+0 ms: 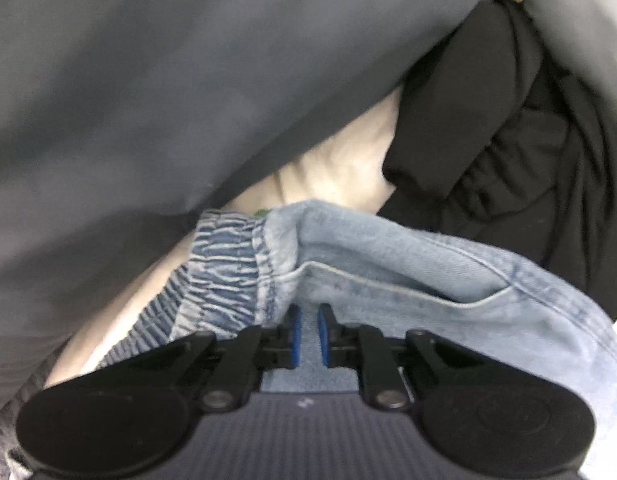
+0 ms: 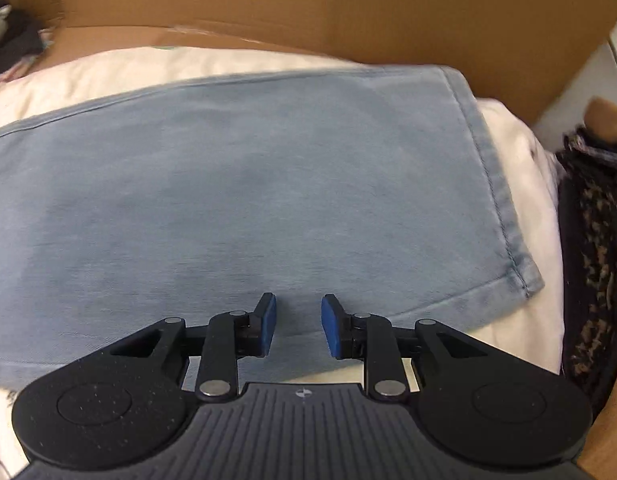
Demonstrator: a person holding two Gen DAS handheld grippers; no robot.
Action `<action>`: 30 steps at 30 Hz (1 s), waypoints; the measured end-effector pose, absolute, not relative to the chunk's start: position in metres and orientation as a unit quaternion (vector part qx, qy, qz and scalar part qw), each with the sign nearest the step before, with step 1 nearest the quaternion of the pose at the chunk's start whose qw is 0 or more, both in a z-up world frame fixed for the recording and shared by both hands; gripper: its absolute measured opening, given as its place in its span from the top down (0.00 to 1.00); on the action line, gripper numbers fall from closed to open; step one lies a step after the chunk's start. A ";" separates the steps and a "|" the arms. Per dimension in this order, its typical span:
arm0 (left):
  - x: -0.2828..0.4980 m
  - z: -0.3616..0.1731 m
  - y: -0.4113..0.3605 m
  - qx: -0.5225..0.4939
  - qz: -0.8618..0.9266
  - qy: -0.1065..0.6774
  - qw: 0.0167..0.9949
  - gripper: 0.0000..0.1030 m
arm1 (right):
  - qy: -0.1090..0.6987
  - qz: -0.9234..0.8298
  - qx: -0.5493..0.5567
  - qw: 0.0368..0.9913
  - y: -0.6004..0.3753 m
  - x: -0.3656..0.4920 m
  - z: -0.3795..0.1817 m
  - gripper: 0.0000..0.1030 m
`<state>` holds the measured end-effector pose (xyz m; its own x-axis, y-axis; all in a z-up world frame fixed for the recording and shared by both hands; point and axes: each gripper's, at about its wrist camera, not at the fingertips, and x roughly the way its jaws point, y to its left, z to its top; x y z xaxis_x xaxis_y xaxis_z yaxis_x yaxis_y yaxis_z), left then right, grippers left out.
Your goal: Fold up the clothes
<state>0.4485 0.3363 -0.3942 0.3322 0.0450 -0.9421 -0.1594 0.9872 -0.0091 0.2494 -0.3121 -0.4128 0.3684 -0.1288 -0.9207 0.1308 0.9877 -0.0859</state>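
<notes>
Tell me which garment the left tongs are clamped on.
The light-blue jeans with the elastic waistband; the left tongs pinch them, not the black garment or the grey fabric behind.

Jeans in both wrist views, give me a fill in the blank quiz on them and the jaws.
The left gripper has its jaws shut on the ___.
The right gripper has its jaws ___ over the jeans.
Behind the jeans stands a ___ box.
Under the jeans lies a ___ cloth.

Missing words: jeans; open; cardboard; white
</notes>
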 end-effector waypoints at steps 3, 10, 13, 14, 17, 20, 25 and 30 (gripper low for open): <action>0.454 -0.405 0.334 -0.048 0.066 0.573 0.816 0.95 | 0.556 -0.100 0.012 0.825 -0.327 0.250 -0.416 0.70; 0.464 -0.402 0.319 -0.035 0.090 0.576 0.811 0.99 | 0.542 -0.137 0.016 0.829 -0.348 0.239 -0.418 0.68; 0.462 -0.391 0.319 -0.037 0.083 0.582 0.808 0.97 | 0.548 -0.143 0.007 0.824 -0.353 0.239 -0.417 0.69; 0.461 -0.385 0.317 -0.035 0.078 0.583 0.808 0.97 | 0.552 -0.147 -0.006 0.821 -0.353 0.239 -0.416 0.69; 0.460 -0.361 0.319 -0.053 0.064 0.575 0.814 0.97 | 0.557 -0.182 0.003 0.811 -0.366 0.236 -0.415 0.68; 0.464 -0.337 0.321 -0.068 0.059 0.563 0.821 0.93 | 0.564 -0.177 0.011 0.806 -0.371 0.234 -0.408 0.68; 0.469 -0.311 0.314 -0.082 0.058 0.551 0.829 0.92 | 0.548 -0.152 0.003 0.823 -0.364 0.227 -0.393 0.68; 0.452 -0.303 0.305 -0.060 0.051 0.568 0.819 0.91 | 0.526 -0.116 0.003 0.843 -0.348 0.217 -0.375 0.68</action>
